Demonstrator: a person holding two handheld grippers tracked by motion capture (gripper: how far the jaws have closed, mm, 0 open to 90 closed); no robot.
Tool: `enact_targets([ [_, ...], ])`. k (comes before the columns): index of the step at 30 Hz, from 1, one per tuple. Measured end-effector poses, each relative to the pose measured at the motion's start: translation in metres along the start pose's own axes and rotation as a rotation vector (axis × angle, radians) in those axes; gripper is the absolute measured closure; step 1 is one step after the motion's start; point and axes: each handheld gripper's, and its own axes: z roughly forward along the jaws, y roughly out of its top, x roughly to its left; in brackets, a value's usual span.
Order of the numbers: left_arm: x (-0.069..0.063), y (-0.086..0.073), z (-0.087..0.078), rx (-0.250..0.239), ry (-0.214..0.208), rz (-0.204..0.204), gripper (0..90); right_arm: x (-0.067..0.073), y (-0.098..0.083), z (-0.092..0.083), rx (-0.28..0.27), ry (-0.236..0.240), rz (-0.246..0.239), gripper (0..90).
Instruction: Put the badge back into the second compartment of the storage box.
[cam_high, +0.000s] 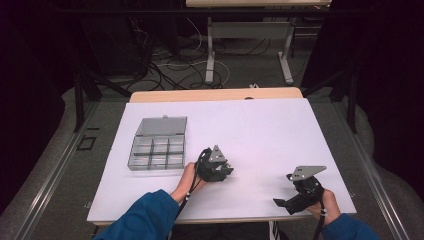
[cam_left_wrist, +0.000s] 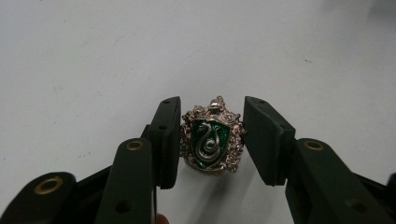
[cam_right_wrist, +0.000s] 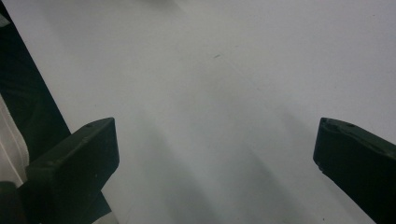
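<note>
The left hand-held gripper (cam_left_wrist: 212, 140) squeezes a badge (cam_left_wrist: 212, 142) — green with a silver snake. The right hand-held gripper (cam_right_wrist: 215, 158) is wide apart — over the table (cam_right_wrist: 210, 70).

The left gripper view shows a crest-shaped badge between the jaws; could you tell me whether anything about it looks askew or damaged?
Nothing stands out. The green and silver badge sits upright between the left gripper's jaws, held at both sides, with no visible breakage. The compartment box rests squarely on the white table.
</note>
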Motion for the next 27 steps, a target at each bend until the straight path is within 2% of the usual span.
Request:
enact_targets([
  [1,0.000,0.000,-0.002,0.011,-0.011,-0.002,58.7,0.000,0.000,0.000,0.001,-0.004,-0.003,0.0],
  [11,0.000,0.000,-0.011,0.009,0.002,0.012,58.7,-0.001,0.001,-0.001,0.019,0.005,-0.009,0.0],
  [14,0.000,-0.002,-0.013,0.001,0.005,0.005,58.7,0.000,0.000,0.000,0.015,0.003,-0.002,0.0],
  [15,0.001,-0.002,-0.015,0.011,0.006,0.011,58.7,0.000,0.000,-0.001,0.016,0.003,0.000,0.0],
  [17,0.000,-0.003,-0.016,0.005,0.010,-0.006,58.7,0.000,0.000,0.000,0.016,0.005,-0.002,0.0],
  [18,0.002,-0.003,-0.018,0.015,0.009,0.005,58.7,-0.001,0.000,0.000,0.014,0.005,-0.005,0.0],
  [19,0.001,-0.003,-0.019,0.010,0.007,-0.009,58.7,-0.001,0.000,0.000,0.013,0.005,-0.005,0.0],
  [20,0.002,-0.003,-0.021,0.012,0.013,-0.001,58.7,-0.001,0.000,0.000,0.013,0.006,-0.006,0.0],
  [21,0.002,-0.003,-0.021,0.008,0.009,-0.010,58.7,-0.001,0.000,0.000,0.014,0.006,-0.006,0.0],
  [22,0.003,-0.004,-0.022,0.001,0.023,-0.003,58.7,-0.001,0.000,0.000,0.014,0.006,-0.006,0.0],
  [23,0.004,-0.004,-0.024,0.014,0.014,-0.004,58.7,-0.001,0.000,0.000,0.015,0.006,-0.007,0.0],
  [27,0.005,-0.005,-0.028,0.010,0.028,-0.014,58.7,-0.001,0.000,0.001,0.012,-0.003,-0.005,0.0],
])
